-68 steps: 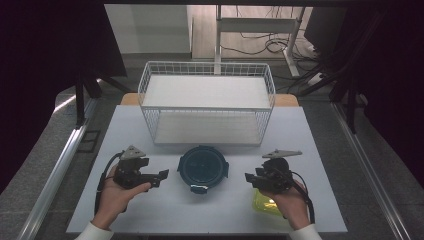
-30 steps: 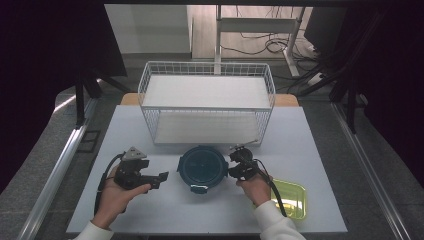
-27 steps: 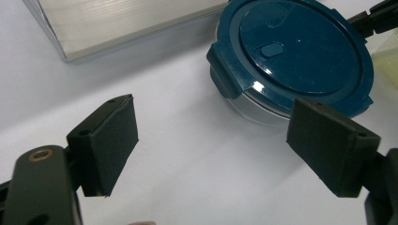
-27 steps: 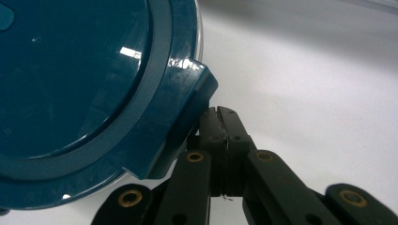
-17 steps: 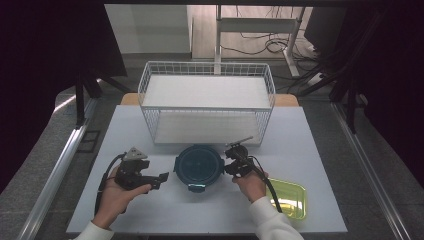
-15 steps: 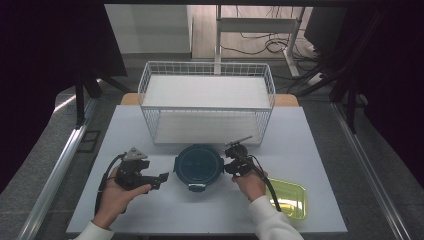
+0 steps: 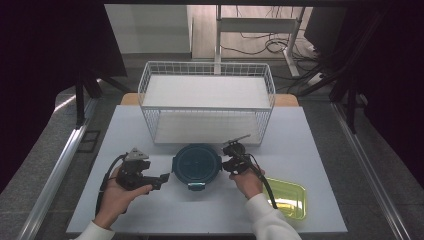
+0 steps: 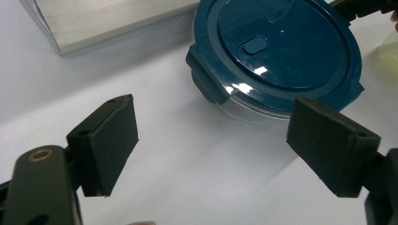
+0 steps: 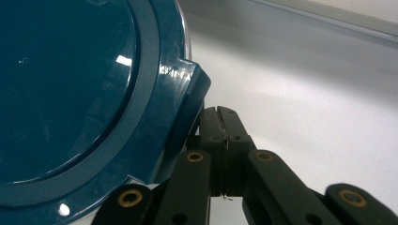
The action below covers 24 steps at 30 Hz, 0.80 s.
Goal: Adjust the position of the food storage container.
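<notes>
The right gripper (image 9: 220, 115) has its jaws pressed fully together with nothing between them, and their tip sits just under a latch flap (image 9: 187, 112) on the rim of the round container's dark blue lid (image 9: 70, 93). In the high view this gripper (image 7: 231, 161) is at the container's (image 7: 196, 165) right edge, the hand behind it. The left gripper (image 8: 211, 140) stands wide open and holds nothing; its two pads frame bare table, with the container just beyond them and another latch flap (image 8: 206, 77) facing it. From above, the left gripper (image 7: 159, 179) is near the container's left side but apart from it.

The work in hand looks like prising up the latch on the right. The main risk is that the container is not braced: the left jaws are off it, so an upward or sideways push from the closed tip could slide or tip the clear tub across the white table (image 7: 320, 150) rather than free the latch. The tip could also slip off the smooth, glossy flap and skid past the rim. A hard shove away from the person could drive the container toward the wire basket (image 7: 207, 100) just behind it; one toward the person's right could send the hand onto the yellow-green tray (image 7: 287, 197).
</notes>
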Tool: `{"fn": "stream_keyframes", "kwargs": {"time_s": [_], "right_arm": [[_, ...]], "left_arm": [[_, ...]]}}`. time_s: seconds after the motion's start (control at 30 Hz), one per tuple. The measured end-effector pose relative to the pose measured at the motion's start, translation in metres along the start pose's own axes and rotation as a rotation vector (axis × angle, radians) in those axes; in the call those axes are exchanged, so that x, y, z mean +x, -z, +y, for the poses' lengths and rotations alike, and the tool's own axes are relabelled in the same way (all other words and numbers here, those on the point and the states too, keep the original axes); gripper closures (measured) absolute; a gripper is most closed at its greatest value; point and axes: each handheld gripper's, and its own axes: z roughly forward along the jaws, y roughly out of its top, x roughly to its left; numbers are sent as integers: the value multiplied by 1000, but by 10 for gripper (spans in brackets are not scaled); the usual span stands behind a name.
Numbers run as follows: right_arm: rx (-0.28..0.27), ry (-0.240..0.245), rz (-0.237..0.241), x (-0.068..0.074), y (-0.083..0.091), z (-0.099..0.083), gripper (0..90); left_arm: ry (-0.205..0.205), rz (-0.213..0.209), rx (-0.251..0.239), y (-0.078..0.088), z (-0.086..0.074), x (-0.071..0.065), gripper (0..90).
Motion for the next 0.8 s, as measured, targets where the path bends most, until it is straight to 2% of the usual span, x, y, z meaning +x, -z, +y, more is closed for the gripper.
{"fn": "stream_keyframes", "kwargs": {"time_s": [0.03,0.1,0.27,0.33,0.53,0.7,0.8], "right_arm": [[-22,-10,20,-2,4,-1,888],[-33,-8,19,-2,7,-2,888],[-92,4,26,-5,32,-11,887],[-104,6,32,-6,37,-13,887],[-153,3,93,-17,63,-27,886],[-170,2,135,-23,72,-35,874],[-181,-15,168,-28,75,-38,869]], "left_arm": [[4,3,-1,1,0,0,166],[8,6,-1,1,0,2,166],[14,9,-7,1,-2,4,166],[19,14,-8,1,-2,5,166],[35,15,-10,-1,-2,7,166],[53,4,-19,-2,-3,10,166],[58,0,-28,-1,-4,10,166]]}}
